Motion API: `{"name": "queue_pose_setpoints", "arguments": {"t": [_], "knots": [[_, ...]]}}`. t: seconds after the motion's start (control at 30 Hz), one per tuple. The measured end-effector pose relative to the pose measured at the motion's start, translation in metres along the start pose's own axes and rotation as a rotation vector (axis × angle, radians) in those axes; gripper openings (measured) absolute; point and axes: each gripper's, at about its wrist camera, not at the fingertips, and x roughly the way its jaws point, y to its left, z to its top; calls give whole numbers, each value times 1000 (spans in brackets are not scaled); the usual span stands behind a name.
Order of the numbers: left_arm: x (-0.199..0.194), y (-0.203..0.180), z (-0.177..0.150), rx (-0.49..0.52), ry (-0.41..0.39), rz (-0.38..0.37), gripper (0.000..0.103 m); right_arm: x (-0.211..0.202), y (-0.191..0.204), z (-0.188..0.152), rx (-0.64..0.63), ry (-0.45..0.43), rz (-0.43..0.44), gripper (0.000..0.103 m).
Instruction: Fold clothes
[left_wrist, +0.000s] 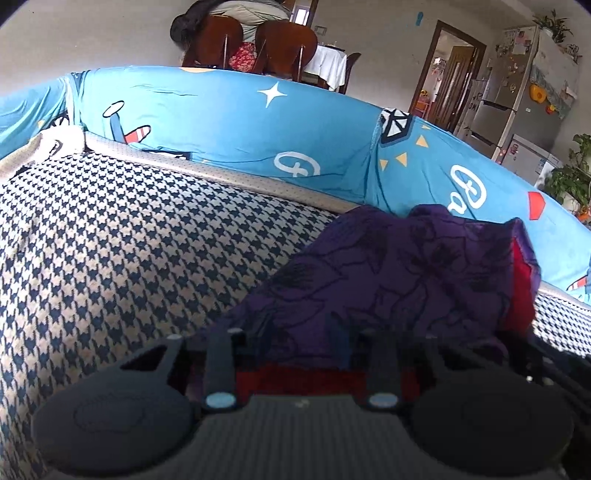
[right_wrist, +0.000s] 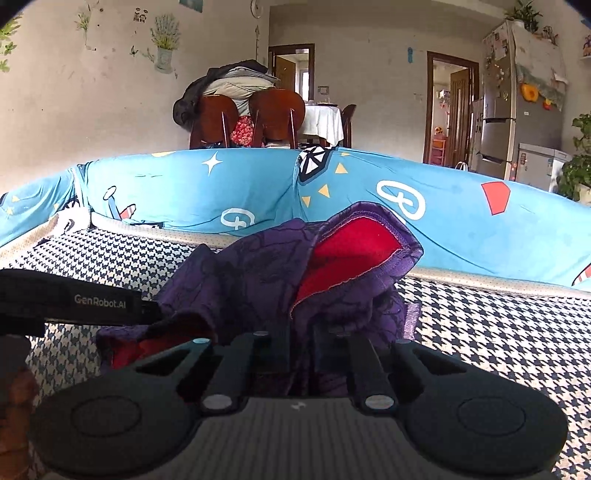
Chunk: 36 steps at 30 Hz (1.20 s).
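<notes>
Purple cloth fills both grippers: the left gripper (left_wrist: 295, 343) appears clamped on the garment (left_wrist: 399, 273) at its near hem, and the right gripper (right_wrist: 299, 339) looks pinched on a fold of the same garment, though the fingertips are buried in fabric. The garment sits bunched, red lining showing, on the checked sofa seat (left_wrist: 122, 236), just before the blue backrest (left_wrist: 229, 118). Holding two edges likely serves to spread or fold it.

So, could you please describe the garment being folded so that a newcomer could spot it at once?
Find the sofa's houndstooth seat cover, below the blue cartoon-print backrest cover. The purple garment lies bunched there; only it shows a bright red lining.
</notes>
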Motion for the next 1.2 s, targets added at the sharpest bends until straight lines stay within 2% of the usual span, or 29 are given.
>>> {"name": "queue_pose_setpoints", "arguments": {"t": [0.13, 0.3, 0.5, 0.6, 0.73, 0.8, 0.97, 1.07, 1.13, 1.17, 1.2], "knots": [[-1, 11, -3, -6, 12, 60, 26, -11, 2, -2, -16, 2, -37, 10], [-14, 3, -5, 20, -31, -41, 27, -29, 5, -8, -20, -13, -46, 9], [-29, -6, -8, 51, -82, -163, 49, -51, 13, -28, 7, 4, -45, 9], [-37, -11, -10, 66, -107, -224, 57, -60, 22, -37, -3, 15, -13, 8], [-44, -23, -17, 115, -123, -299, 75, -68, 32, -49, -25, 42, 50, 5], [-42, -29, -20, 148, -106, -334, 78, -70, 34, -51, -38, 47, 76, 4], [-30, -37, -27, 176, -70, -313, 78, -73, 27, -51, -15, 45, 54, 4], [-21, -38, -31, 187, -48, -261, 78, -72, 17, -47, 24, 48, 27, 5], [-16, -37, -33, 184, -27, -229, 74, -72, 12, -45, 40, 46, 12, 6], [-13, -36, -34, 183, -15, -208, 72, -72, 10, -43, 49, 47, 4, 10], [-12, -35, -36, 182, -10, -186, 70, -71, 8, -42, 58, 49, -4, 20]]}}
